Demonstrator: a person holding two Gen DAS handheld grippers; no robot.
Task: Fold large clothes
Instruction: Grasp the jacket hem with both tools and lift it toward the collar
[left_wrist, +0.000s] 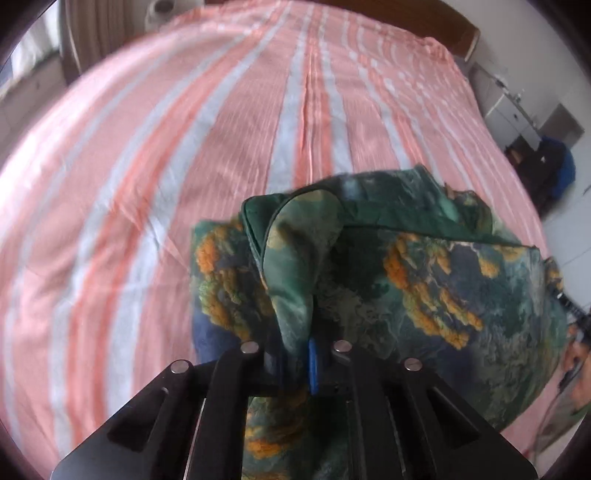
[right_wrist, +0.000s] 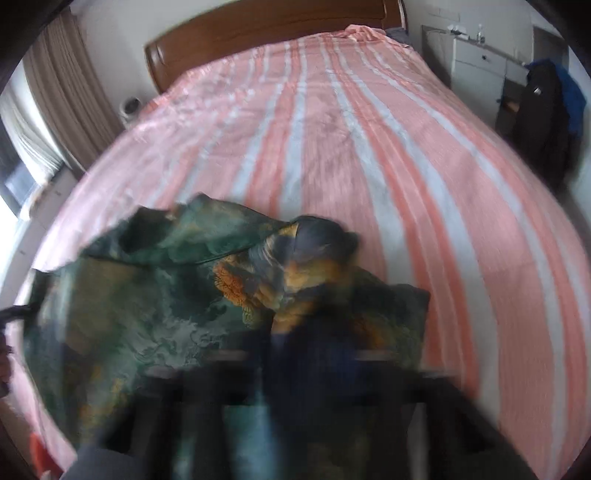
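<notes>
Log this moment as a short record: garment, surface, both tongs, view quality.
garment: green and orange printed cloth, bunched, partly folded, near end of bed
surface: pink and white striped bedspread
left tongs: shut on a fold of the cloth
right tongs: shut, cloth bunched at the tips; grip too blurred to confirm
view quality: left wrist fairly sharp, right wrist motion-blurred
background: wooden headboard

Left gripper (left_wrist: 295, 354): points steeply down, jaws closed tight, a fold of garment (left_wrist: 443, 295) pinched between them; blue pad visible at the pinch. Black finger mounts sharp, lower frame.

Right gripper (right_wrist: 295, 350): also angled steeply down, heavily blurred. Jaws read as closed, garment bunched at the tips; the pinch itself too smeared to make out.
</notes>
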